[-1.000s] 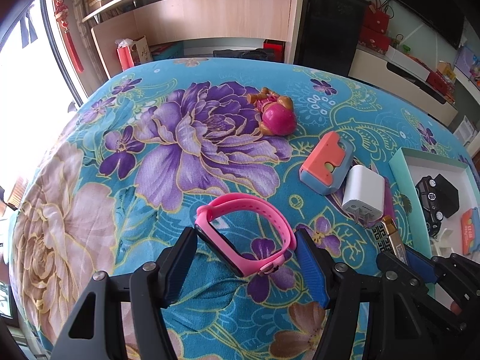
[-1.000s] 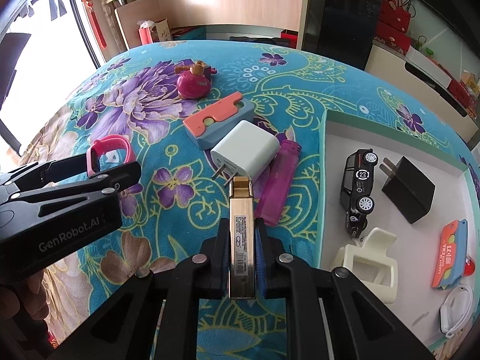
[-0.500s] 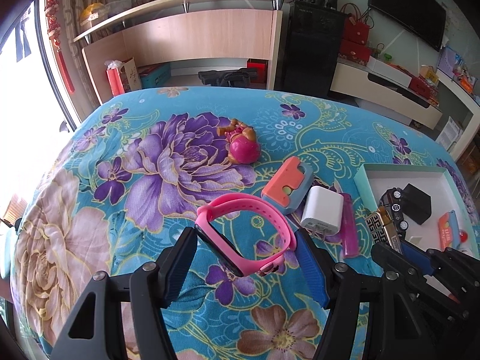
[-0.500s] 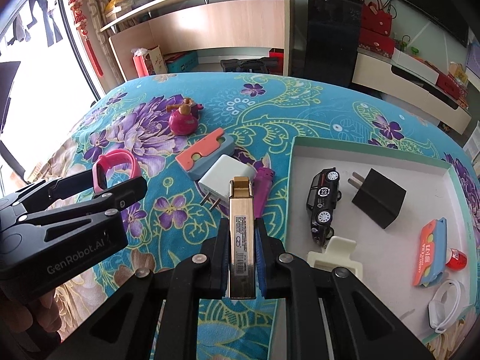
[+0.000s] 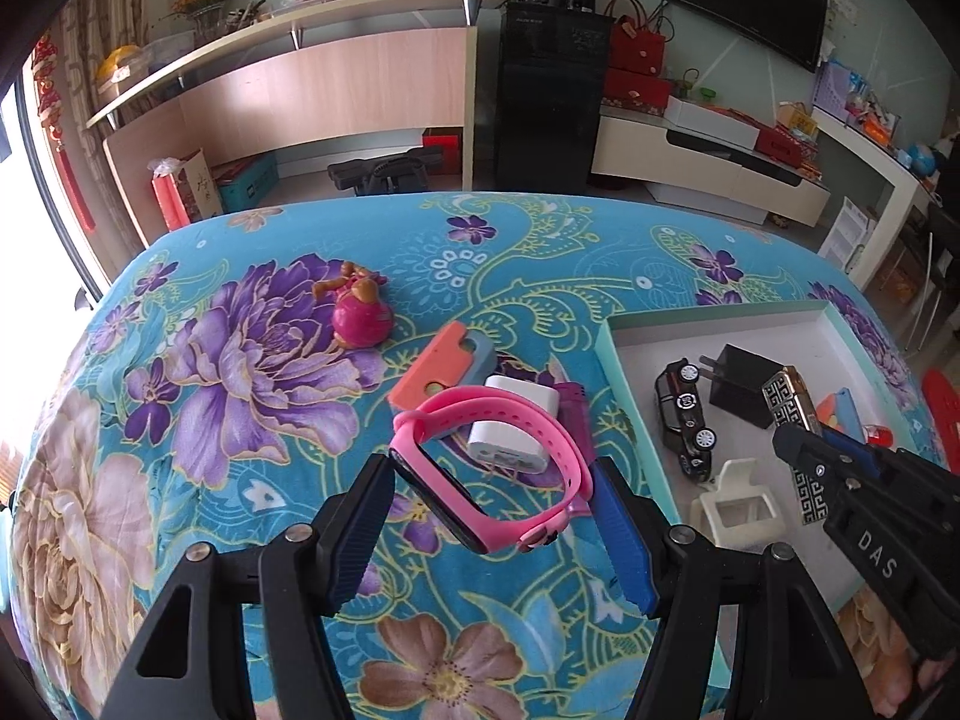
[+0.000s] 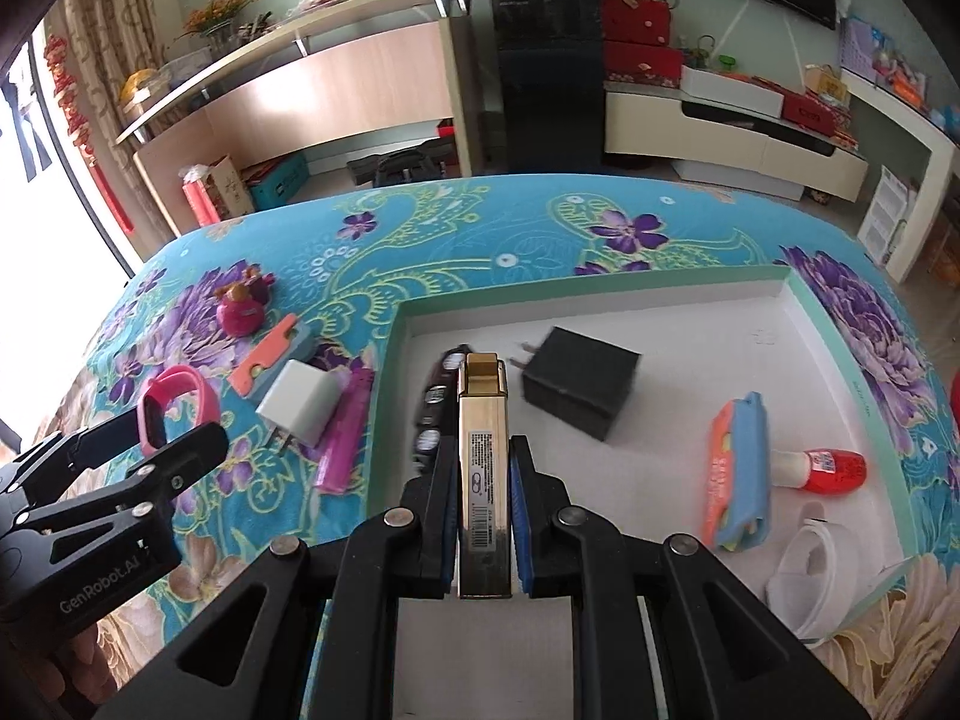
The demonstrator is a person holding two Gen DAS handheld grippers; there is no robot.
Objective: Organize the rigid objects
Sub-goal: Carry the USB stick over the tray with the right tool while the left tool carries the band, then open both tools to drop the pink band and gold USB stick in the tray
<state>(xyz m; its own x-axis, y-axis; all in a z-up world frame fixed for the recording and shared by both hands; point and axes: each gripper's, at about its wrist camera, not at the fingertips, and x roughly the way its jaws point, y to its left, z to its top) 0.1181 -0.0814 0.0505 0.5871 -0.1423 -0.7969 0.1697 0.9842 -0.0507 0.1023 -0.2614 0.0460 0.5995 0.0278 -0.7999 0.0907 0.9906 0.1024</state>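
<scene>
**Two grippers loaded, both held above the bed**

Two items are gripped. The left gripper (image 5: 492,516) has its ribbed blue pads (image 5: 624,540) pressing the sides of a pink watch (image 5: 489,471): a smooth rubbery loop with a dark glossy face, held clear of the blue floral bedspread (image 5: 240,480). The right gripper (image 6: 483,516) is pinched tight on a gold lighter (image 6: 483,462), a slim metal-look rectangular case with a printed label on its narrow side and a black-and-white key pattern on its broad face, seen from the left wrist view. It hangs over the white box (image 6: 798,312), a shallow tray with teal rim.

Inside the box lie a matte black plug adapter (image 6: 579,381), a black toy car (image 5: 687,417), a cream plastic holder (image 5: 738,504), an orange-and-blue flat case (image 6: 738,474), a small red-and-white bottle (image 6: 825,471) and a white ring-shaped piece (image 6: 810,570), cut off by the box's near wall.

On the bedspread beside the box lie a white plug adapter (image 6: 300,411), a translucent purple lighter (image 6: 345,438), a second orange-and-blue case (image 6: 267,360) and a round pink toy figure (image 5: 360,318). In the left wrist view the watch loop partly hides the white adapter and purple lighter; the car is largely hidden behind the gold lighter in the right wrist view.
</scene>
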